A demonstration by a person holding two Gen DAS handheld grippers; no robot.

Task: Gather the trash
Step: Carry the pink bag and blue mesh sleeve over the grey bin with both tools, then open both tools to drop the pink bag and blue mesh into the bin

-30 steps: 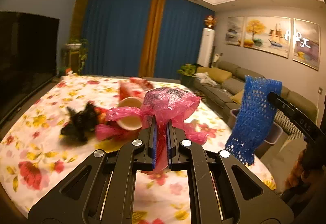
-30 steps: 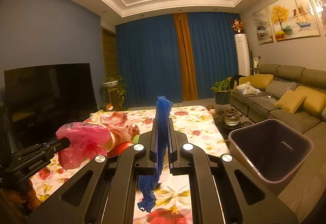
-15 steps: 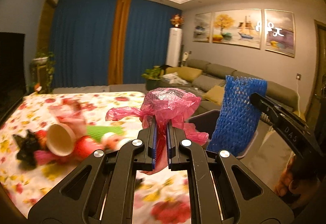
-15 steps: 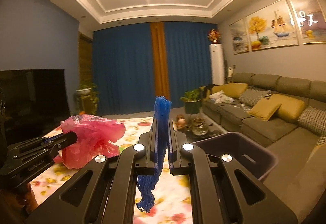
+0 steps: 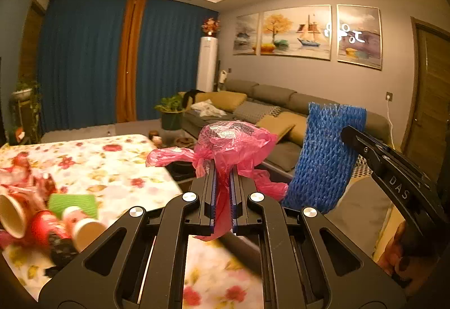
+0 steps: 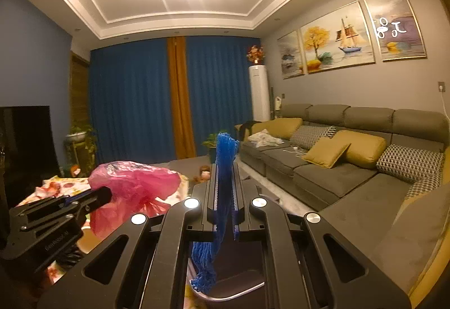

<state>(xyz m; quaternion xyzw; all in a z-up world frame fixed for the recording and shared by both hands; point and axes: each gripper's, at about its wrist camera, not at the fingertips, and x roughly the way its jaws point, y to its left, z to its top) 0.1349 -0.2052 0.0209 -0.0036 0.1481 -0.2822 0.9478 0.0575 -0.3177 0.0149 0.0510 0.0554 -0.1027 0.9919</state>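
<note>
Carrying step, both loads on the way to the bin. Left tongs [image 5: 222,182] closed tight on the pink plastic bag [image 5: 233,143]; right tongs [image 6: 225,188] pinched shut on the blue foam net [image 6: 222,182]. Grey bin [image 6: 239,285] just below the right tongs. Next: bring both above the bin mouth, then open. More trash, paper cups [image 5: 17,216], left on the flowered bench [image 5: 118,165].

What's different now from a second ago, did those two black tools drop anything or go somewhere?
Both swung away from the flowered table toward the grey sofa; the paper cups slid to the left edge of the left view, and the dark bin now sits right beneath the right gripper. Nothing was let go: the left gripper still clamps the crumpled pink plastic bag, the right the blue foam net.
</note>
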